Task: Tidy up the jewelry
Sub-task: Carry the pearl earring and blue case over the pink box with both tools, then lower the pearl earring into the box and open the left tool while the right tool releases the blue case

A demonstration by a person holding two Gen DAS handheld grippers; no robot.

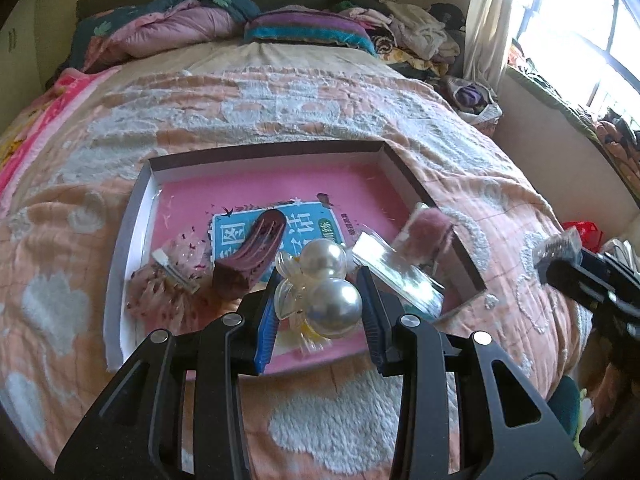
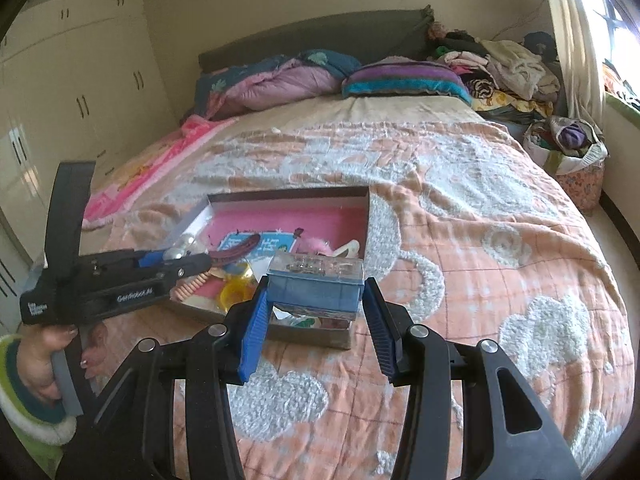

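Holding: the left gripper (image 1: 320,304) has its blue pads closed against a pearl hair clip (image 1: 326,286), two large glossy pearls on a clear flower-shaped clasp, carried just above the near end of the tray.
Right gripper (image 2: 316,320): its jaws press on the two sides of a small blue box with a clear lid (image 2: 316,280), raised over the tray's near corner; small shiny pieces show under the lid, too small to name.
Tray (image 1: 132,216): a shallow cardboard box lid with a pink book as its floor, resting on the peach bedspread (image 1: 280,104).
Already in the tray: a dark red comb clip (image 1: 252,252), a pink fluffy clip (image 1: 428,232), a clear flat packet (image 1: 396,268).
Handling, clip: probably light; the pearls are round and slick and could roll out, so the flatter clasp looks the safer hold.
Handling, box: likely rigid and light; its flat sides suit the pads, and keeping it level should keep the contents settled.
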